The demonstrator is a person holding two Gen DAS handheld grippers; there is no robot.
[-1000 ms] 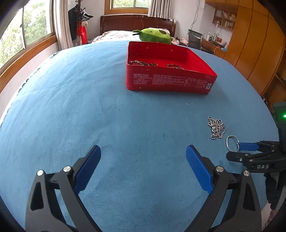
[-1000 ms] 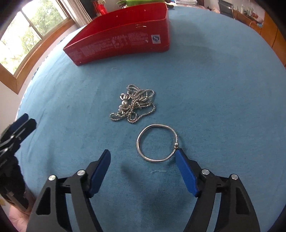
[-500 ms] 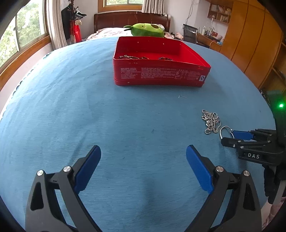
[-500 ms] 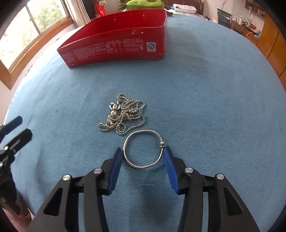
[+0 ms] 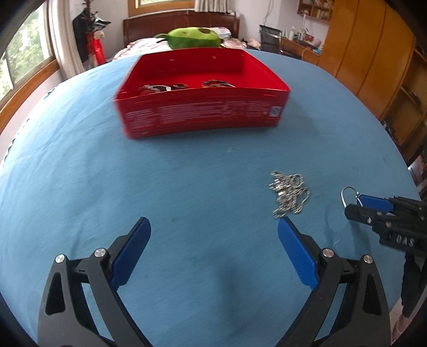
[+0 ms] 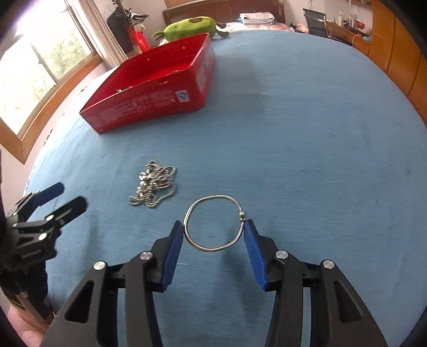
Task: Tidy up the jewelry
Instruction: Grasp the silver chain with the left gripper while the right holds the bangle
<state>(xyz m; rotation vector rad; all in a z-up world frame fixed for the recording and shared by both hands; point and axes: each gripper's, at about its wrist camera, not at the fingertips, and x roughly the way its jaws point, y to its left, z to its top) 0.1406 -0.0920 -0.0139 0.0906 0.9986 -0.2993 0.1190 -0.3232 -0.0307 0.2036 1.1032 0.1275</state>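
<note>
My right gripper (image 6: 213,235) is shut on a thin silver bangle (image 6: 213,197) and holds it just above the blue cloth; the bangle (image 5: 347,192) also shows in the left wrist view. A tangled silver bead chain (image 6: 153,184) lies on the cloth to its left, and shows in the left wrist view (image 5: 289,192) just ahead of my right fingertip. My left gripper (image 5: 213,245) is open and empty. A red tin box (image 5: 202,112) with several silver pieces (image 5: 165,88) inside stands farther back; it also shows in the right wrist view (image 6: 152,96).
The blue cloth (image 6: 307,133) covers the whole table. A green plush toy (image 5: 194,38) lies beyond the box. A window is at the left, wooden cupboards (image 5: 373,53) at the right, a bed headboard (image 6: 224,10) behind.
My right gripper closed on the bangle and lifted it off the cloth. My left gripper moved forward toward the box and the chain, still open.
</note>
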